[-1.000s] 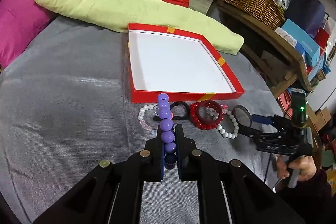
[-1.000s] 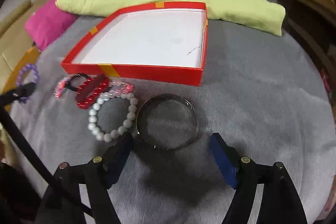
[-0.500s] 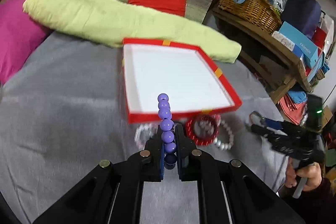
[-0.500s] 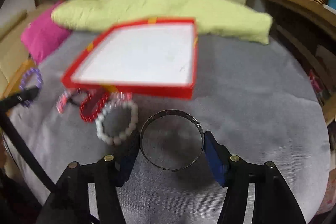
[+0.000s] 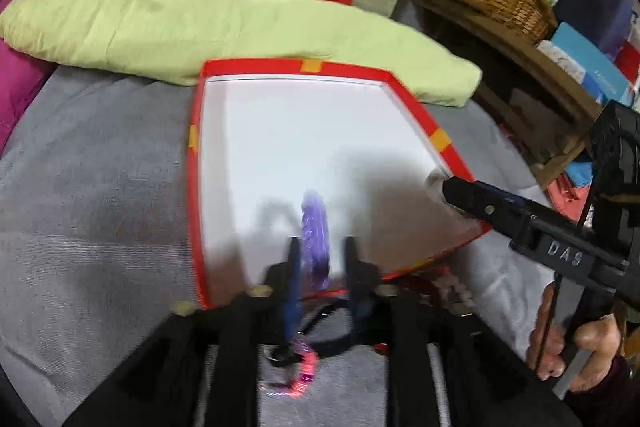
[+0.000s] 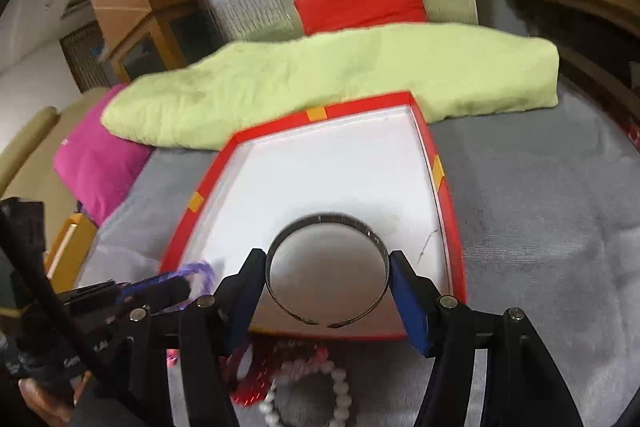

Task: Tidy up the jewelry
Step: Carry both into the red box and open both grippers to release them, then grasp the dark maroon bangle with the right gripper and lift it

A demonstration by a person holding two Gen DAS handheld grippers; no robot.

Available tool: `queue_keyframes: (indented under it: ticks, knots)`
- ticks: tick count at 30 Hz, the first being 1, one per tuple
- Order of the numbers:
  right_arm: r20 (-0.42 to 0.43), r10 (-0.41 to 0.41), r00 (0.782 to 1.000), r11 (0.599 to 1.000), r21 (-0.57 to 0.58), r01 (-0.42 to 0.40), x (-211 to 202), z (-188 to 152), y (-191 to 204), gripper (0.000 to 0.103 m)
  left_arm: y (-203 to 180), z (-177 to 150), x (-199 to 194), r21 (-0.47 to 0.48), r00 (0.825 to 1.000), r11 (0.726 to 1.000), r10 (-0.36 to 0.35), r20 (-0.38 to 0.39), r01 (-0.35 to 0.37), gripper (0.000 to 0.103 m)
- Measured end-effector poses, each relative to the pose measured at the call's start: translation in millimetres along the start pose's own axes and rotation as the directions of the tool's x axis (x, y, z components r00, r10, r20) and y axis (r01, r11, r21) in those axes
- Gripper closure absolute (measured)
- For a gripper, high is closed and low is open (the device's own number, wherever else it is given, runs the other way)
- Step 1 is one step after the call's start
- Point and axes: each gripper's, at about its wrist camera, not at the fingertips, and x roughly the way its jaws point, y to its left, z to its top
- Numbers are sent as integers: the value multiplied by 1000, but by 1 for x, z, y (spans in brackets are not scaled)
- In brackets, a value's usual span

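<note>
Both grippers are over the red box (image 6: 448,227), each delivering a piece. The left gripper (image 5: 320,263) has just been opening its jaws — the purple bead bracelet (image 5: 316,231) sits loose between the parted pads, blurred, over the white floor near the front wall. The right gripper (image 6: 328,267) is clamped across the metal bangle (image 6: 324,227), held above the box's near right part. Next it needs to lower and let go. Both point steeply downward, side by side; other bracelets (image 6: 304,379) wait on the grey cloth (image 6: 540,227).
</note>
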Motion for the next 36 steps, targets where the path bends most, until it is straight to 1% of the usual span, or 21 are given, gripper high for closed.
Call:
queue_keyframes:
  ticks: [1,2,4,6,7,8,9,10,12,13,14,15,16,18,20,22,26,29,32,33,36]
  knots:
    - [-9,4,1000,1000,14,-4,3,2,-3,31,3,1,-2,-8,1000,1000,13,10,-13,57]
    - [6,24,1000,999,32,-24,0,4,-9,31,7,2,-6,-18,999,1000,18,28,-17,56]
    - [52,26,998,998,62,-29,-10,6,-19,31,17,4,-16,-42,999,999,25,49,-23,55]
    - [106,-7,994,994,106,-4,-24,8,-35,31,28,5,-22,-64,996,996,62,66,-58,52]
    - [114,-25,993,992,125,11,-28,9,-41,31,35,3,-25,-84,994,993,89,71,-83,49]
    - [112,-48,993,986,161,30,-30,8,-51,31,44,1,-26,-113,992,988,112,60,-105,49]
    - [91,-51,995,982,186,34,-27,7,-58,31,51,1,-24,-134,992,985,118,46,-111,49]
    - [71,-49,996,978,205,34,-24,6,-62,32,58,-2,-23,-161,993,981,114,28,-108,49]
    - [9,-19,1000,962,271,16,-11,-1,-75,37,62,-4,-19,-188,995,978,95,10,-92,49]
    - [-8,3,1000,956,292,-1,-8,-3,-79,44,65,-6,-17,-203,997,977,74,1,-72,49]
    - [-29,43,999,946,322,-31,-3,-6,-83,49,67,-8,-15,-221,999,974,46,-6,-46,49]
    - [-41,76,996,938,341,-58,1,-9,-85,50,69,-9,-13,-240,1000,971,14,-13,-16,49]
    - [-46,93,995,935,347,-71,3,-10,-85,51,68,-10,-9,-247,1000,969,-1,-22,-5,49]
    - [-49,111,993,930,356,-86,5,-13,-84,52,68,-12,-4,-261,999,965,-20,-39,9,51]
    - [-51,132,990,922,374,-103,4,-14,-86,54,68,-13,-1,-272,998,961,-60,-36,48,51]
    - [-50,143,988,913,393,-112,2,-16,-90,56,68,-13,-1,-265,998,963,-62,-25,53,51]
    - [-63,148,987,921,372,-114,1,-17,-87,57,67,-8,1,-261,998,964,-60,-11,55,51]
    - [-60,84,995,941,334,-59,-7,-16,-84,57,65,-4,2,-263,999,964,-43,-14,38,51]
    - [-50,74,996,949,310,-54,-25,-19,-81,57,64,-6,-9,-255,1000,967,-10,1,10,51]
    - [-51,82,995,953,295,-64,-32,-21,-77,57,64,-7,-16,-252,1000,968,-3,12,6,51]
    - [-70,160,985,963,232,-140,-45,-29,-58,60,56,-14,-35,-206,998,978,48,28,-41,50]
